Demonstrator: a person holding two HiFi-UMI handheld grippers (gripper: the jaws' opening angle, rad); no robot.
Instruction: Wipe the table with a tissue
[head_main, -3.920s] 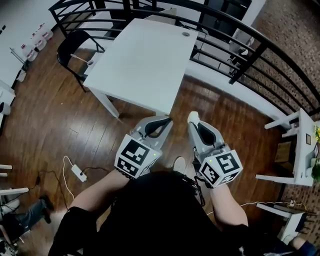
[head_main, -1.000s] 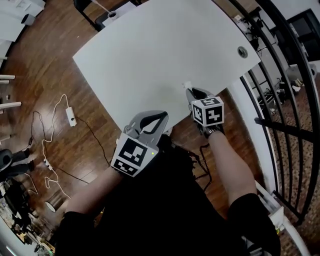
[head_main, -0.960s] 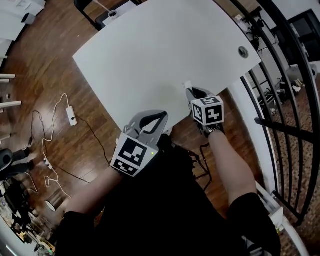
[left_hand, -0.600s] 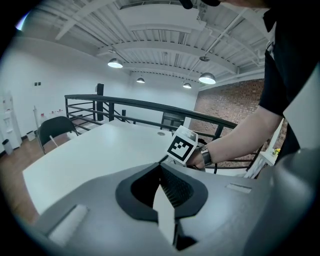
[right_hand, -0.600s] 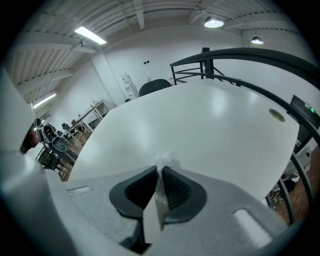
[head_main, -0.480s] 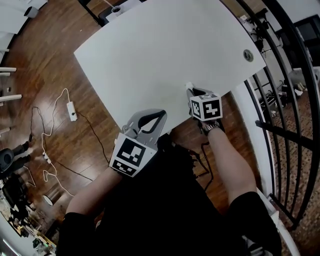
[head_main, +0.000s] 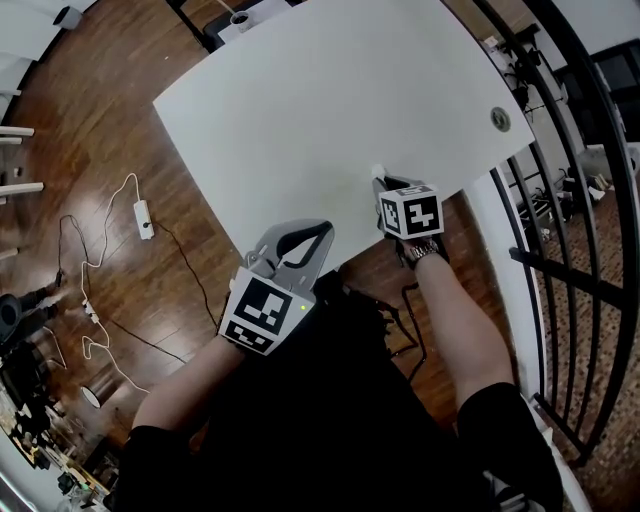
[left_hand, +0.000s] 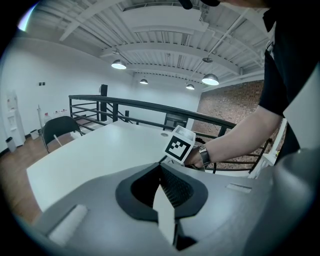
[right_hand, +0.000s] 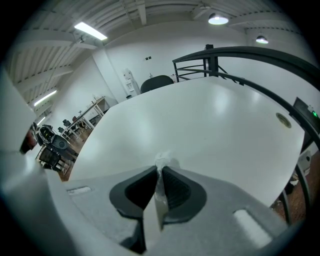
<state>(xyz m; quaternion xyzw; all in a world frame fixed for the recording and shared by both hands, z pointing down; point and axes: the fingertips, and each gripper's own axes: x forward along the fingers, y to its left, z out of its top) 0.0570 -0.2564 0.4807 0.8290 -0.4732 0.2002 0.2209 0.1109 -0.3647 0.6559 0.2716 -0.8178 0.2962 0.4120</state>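
The white table (head_main: 330, 90) fills the upper middle of the head view. My right gripper (head_main: 380, 180) rests over the table's near edge, shut on a small wad of white tissue (head_main: 377, 171) that pokes out past its tips. In the right gripper view the tissue (right_hand: 165, 161) sticks out between the closed jaws, with the table top (right_hand: 210, 125) beyond. My left gripper (head_main: 322, 232) hangs at the table's near corner, shut with nothing held. Its own view shows the closed tips (left_hand: 161, 167) and the right gripper's marker cube (left_hand: 179, 145).
A round cable hole (head_main: 500, 119) sits near the table's right corner. A black railing (head_main: 560, 190) runs close along the right side. Wood floor with a white power strip (head_main: 141, 218) and cords lies to the left. A black chair (left_hand: 57, 127) stands at the table's far end.
Over the last second the right gripper with the tissue stayed at the near table edge; the view shifted slightly. Since 3.9 s ago both grippers came from off the table up to it.
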